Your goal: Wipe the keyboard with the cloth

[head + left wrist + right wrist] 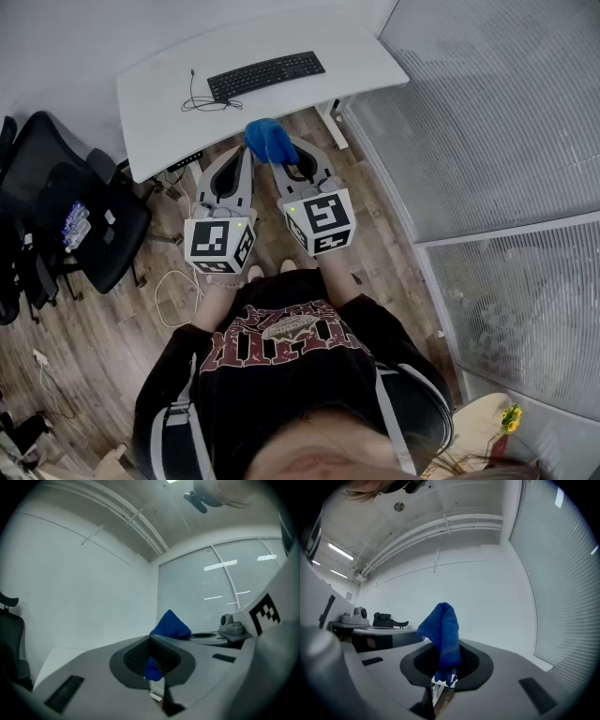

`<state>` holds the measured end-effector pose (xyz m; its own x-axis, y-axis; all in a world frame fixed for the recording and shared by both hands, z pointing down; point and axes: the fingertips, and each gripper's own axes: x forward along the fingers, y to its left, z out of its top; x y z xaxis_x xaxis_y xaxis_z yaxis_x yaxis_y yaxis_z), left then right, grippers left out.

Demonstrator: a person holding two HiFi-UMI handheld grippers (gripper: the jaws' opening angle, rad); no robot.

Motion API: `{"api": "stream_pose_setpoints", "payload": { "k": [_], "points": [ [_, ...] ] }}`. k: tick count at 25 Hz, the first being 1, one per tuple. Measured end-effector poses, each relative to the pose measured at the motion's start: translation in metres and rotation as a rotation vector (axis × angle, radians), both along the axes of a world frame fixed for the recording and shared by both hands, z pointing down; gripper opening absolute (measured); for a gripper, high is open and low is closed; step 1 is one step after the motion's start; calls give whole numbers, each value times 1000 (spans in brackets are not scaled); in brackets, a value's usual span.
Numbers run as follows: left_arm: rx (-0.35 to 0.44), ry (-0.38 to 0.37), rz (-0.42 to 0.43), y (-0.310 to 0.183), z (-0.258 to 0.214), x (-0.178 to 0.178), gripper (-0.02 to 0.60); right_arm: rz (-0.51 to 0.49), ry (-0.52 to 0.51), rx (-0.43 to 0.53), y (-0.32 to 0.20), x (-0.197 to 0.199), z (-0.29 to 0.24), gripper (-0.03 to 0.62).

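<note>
The person stood back from the white curved desk (150, 80), both tools raised in front of the chest. The right gripper (289, 161) had its jaws clamped on the bunched blue cleaning cloth (442, 630), which stood up above the pads and hung a little below them. The left gripper (246, 155) had its jaws drawn together too, and a fold of the same cloth showed in the gap, so it seemed pinched there as well. The flat black computer keyboard (265, 75) lay on the desktop almost straight ahead of the jaws and well apart from them. Its long axis ran across the person's front, the right end slightly farther off. To my eye neither hand was clearly nearer. The cloth would need carrying forward, then drawing sideways along the keys.
</note>
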<state>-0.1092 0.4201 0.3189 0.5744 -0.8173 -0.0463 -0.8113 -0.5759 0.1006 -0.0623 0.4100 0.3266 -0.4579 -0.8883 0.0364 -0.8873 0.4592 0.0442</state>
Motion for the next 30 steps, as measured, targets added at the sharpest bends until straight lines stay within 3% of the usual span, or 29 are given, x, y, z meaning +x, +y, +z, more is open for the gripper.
{"api": "stream_pose_setpoints", "payload": {
  "k": [30],
  "points": [
    [-42,10,-79,-21,20,37,34,-98,3,-34,-20,37,18,64]
  ]
}}
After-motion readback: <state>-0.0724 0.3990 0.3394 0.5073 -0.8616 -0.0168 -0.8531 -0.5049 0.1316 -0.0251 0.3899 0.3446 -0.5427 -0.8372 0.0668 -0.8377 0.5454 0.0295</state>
